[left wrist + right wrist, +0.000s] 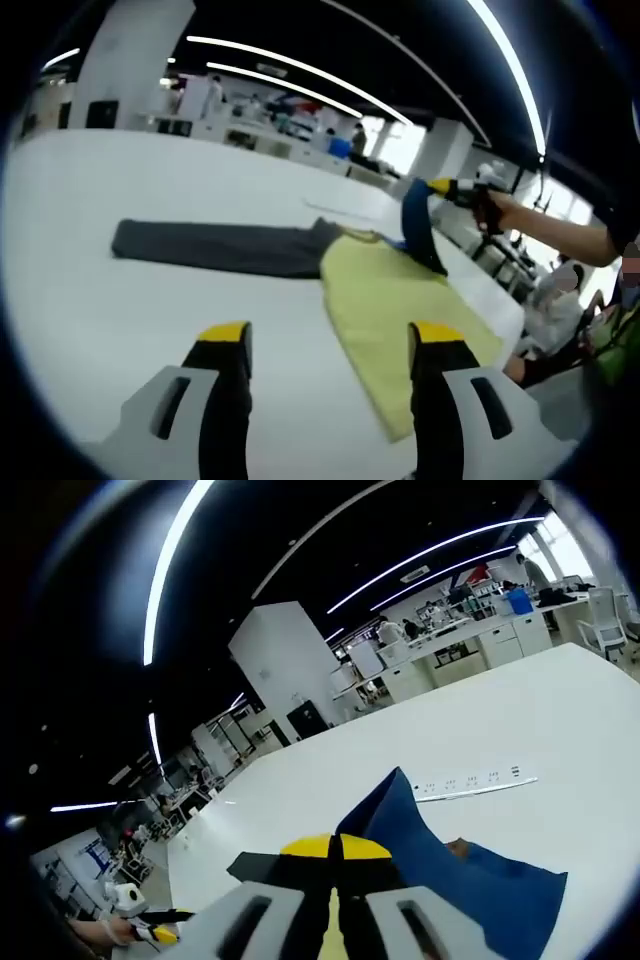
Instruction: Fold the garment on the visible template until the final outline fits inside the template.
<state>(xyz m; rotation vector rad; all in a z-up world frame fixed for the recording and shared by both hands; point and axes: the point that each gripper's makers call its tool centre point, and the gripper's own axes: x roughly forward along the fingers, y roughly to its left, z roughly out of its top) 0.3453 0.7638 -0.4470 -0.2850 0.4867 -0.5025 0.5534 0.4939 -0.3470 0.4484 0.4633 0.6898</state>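
Garment (225, 247) lies on table (120, 320), touching template (400, 310).

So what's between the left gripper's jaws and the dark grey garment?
In the left gripper view, just bare white table lies between the open left gripper and the dark grey garment; the yellow template sits beside.

Yellow rectangular template (400, 310) lying flat on the white table (150, 320), its far corner overlapped by a dark grey garment (225, 247) stretched out flat to the left, and a blue garment (470, 875) lifted by one pinched edge above the template's far right side.
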